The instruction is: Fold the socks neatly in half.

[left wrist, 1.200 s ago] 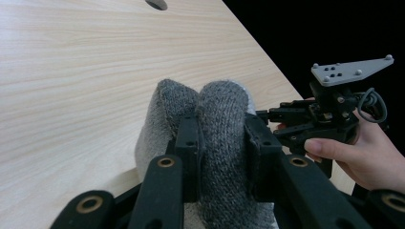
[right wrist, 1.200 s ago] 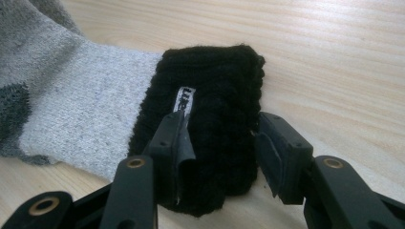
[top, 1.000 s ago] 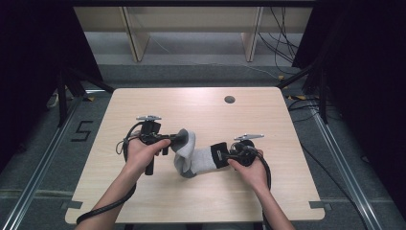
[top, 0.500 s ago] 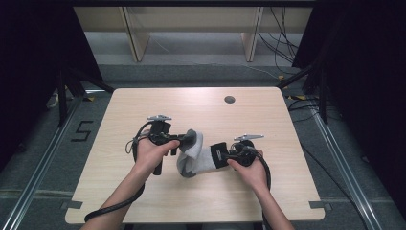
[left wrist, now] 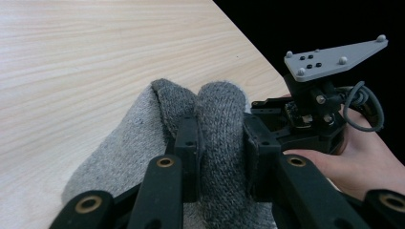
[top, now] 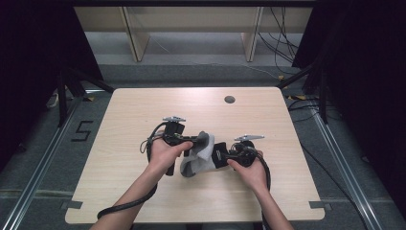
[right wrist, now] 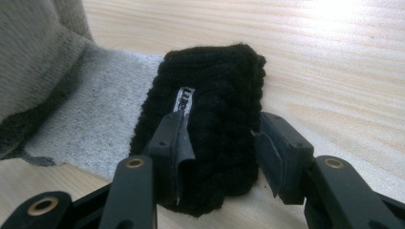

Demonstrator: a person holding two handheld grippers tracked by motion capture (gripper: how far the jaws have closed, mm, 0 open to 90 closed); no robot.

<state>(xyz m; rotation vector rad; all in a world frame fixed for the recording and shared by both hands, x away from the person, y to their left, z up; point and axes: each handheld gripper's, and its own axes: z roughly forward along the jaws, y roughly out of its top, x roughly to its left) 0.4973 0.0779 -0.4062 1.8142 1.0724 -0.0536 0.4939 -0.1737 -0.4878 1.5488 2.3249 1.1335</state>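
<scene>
grey sock (left wrist: 143, 138) toe pinched in left gripper (left wrist: 222, 152), black cuff (right wrist: 215, 119) between right gripper (right wrist: 222, 157) jaws

The sock (left wrist: 143, 138) is looking like fuzzy grey knit wool, matt and a bit pilled, with a chunky black ribbed cuff (right wrist: 215, 124). The surface (top: 143, 115) is showing pale wood grain, smooth, catching a soft sheen. The fingers (left wrist: 188, 143) are reading as matt black plastic with brassy metal pivots; the plate (left wrist: 334, 57) is looking like matt grey plastic.

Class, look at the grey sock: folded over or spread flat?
Folded over: the left gripper pinches a doubled hump of the grey sock, its toe end bent back over itself.
</scene>
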